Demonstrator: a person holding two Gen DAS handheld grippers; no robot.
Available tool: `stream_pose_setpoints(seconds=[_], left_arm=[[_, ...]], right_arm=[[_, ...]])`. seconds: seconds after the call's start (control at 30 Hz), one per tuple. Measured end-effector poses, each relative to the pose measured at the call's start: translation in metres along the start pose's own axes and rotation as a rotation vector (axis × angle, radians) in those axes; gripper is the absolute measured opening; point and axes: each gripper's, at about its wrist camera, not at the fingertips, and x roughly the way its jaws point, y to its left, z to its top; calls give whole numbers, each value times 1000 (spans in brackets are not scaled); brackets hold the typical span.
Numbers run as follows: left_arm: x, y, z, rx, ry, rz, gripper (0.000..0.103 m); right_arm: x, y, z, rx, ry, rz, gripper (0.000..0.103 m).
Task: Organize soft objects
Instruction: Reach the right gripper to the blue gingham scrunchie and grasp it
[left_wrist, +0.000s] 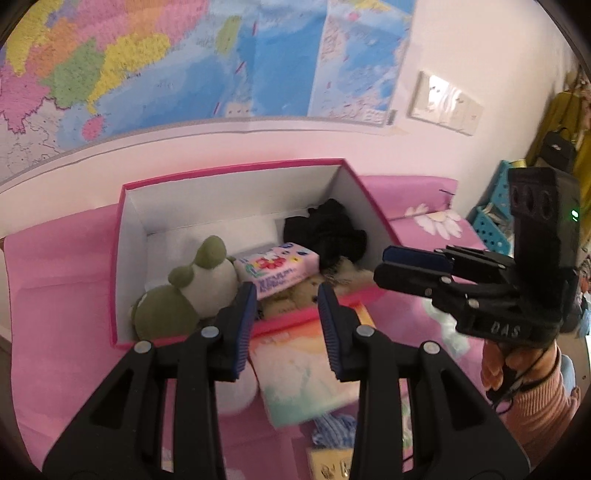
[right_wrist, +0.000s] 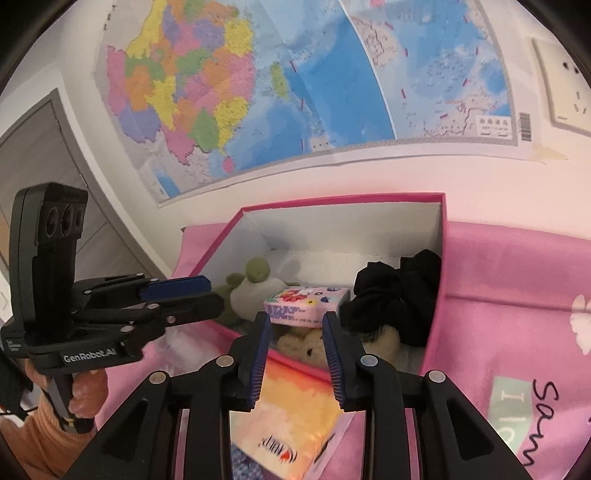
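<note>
A pink box (left_wrist: 229, 171) with white inner walls stands on a pink bedspread; it also shows in the right wrist view (right_wrist: 332, 201). Inside lie a green and white frog plush (left_wrist: 184, 291), a pink tissue pack (left_wrist: 277, 267), a black cloth (left_wrist: 328, 229) and a tan teddy (left_wrist: 299, 295). My left gripper (left_wrist: 286, 328) is open and empty, just in front of the box's near wall. My right gripper (right_wrist: 295, 354) is open and empty, also at the near wall. A colourful packet (left_wrist: 306, 365) lies on the bed under both grippers, and shows in the right wrist view (right_wrist: 291, 417).
A wall with a large map (left_wrist: 184, 62) rises close behind the box. Blue plastic baskets (left_wrist: 495, 218) stand at the far right. A blue checked cloth (left_wrist: 332, 428) lies on the bed near me. A grey door (right_wrist: 40, 147) is at the left.
</note>
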Motion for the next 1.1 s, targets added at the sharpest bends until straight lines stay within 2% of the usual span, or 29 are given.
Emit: stream_pose_setpoints(seconds=[0.27,0.47,0.53,0.77,0.93,1.1], left_arm=[[-40,-12,-35,43,-58,-70,38],[-49,-21,-65,55,-56,-121,38],[-46,-24,-76,67,-36,-128,38],[-24,-21,-106,19,55,-142,38],[-13,-16,-123,-20,97,-158,38],[-5,-15,-132,-25,129,-159,38]], right_arm=[[-41,13,-23,-14,-26,72,35],[-61,28,-56,-59,13,107,39],[-59,35,-71,-80,49,106,45],[-25,51,-116,-130,186,65,45],[-13,56,-128,-155,202,19,45],[-3,59,-133,-168,207,10,45]])
